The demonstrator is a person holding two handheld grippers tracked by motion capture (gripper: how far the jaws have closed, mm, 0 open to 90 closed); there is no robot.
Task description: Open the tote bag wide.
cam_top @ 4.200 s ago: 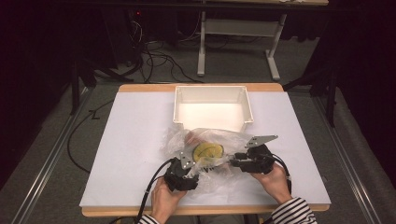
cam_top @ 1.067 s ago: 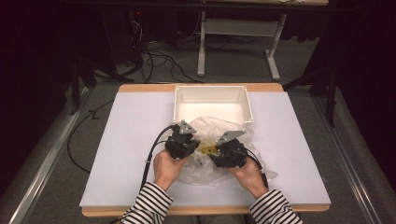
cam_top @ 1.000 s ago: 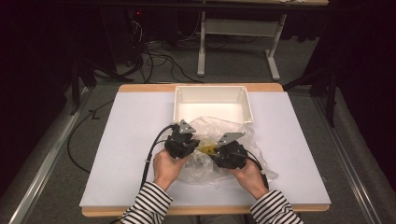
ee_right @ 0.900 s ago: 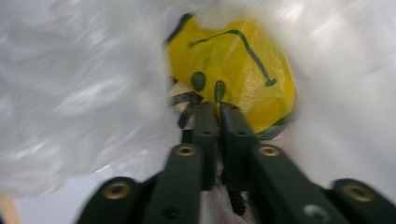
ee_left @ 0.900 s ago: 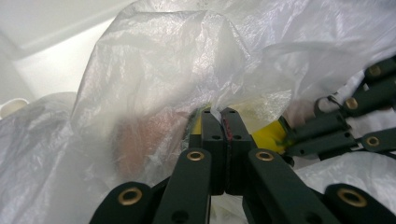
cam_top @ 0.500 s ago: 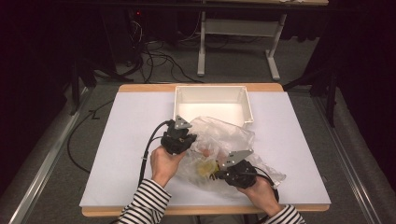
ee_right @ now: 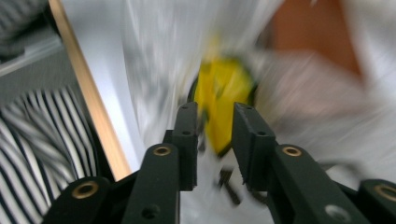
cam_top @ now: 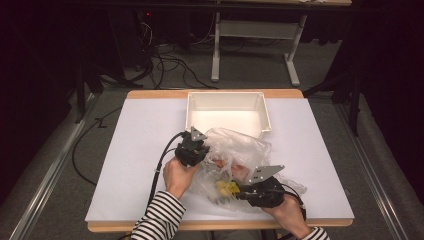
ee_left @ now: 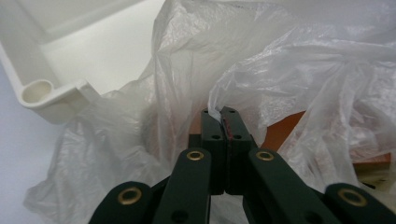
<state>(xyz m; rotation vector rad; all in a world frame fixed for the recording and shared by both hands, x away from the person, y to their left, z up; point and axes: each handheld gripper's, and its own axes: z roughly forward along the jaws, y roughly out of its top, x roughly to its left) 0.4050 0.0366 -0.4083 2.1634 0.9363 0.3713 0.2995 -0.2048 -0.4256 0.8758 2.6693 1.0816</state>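
A crumpled clear plastic bag (cam_top: 240, 147) lies in the middle of the white table, just in front of the white bin. Inside it are a yellow object (cam_top: 224, 187) and something orange-brown (ee_left: 285, 130). My left gripper (cam_top: 201, 151) is at the bag's left side, shut on a fold of its film (ee_left: 220, 112). My right gripper (cam_top: 236, 190) is at the bag's near edge, pointing left. Its jaws have just been opening and stand partly apart. The yellow object (ee_right: 224, 84) sits between them (ee_right: 215, 112), and the pads seem to press on it, though the view is blurred.
An empty white bin (cam_top: 227, 94) stands at the table's far edge, touching the bag; its corner (ee_left: 37, 91) is close to my left gripper. White table (cam_top: 135, 145) stretches to either side. The wooden front edge (ee_right: 88, 93) runs just behind my right gripper.
My right gripper has drawn back toward the table's near edge, and the yellow object has come with it inside the bag. The left gripper has stayed where it was, shut on the film.
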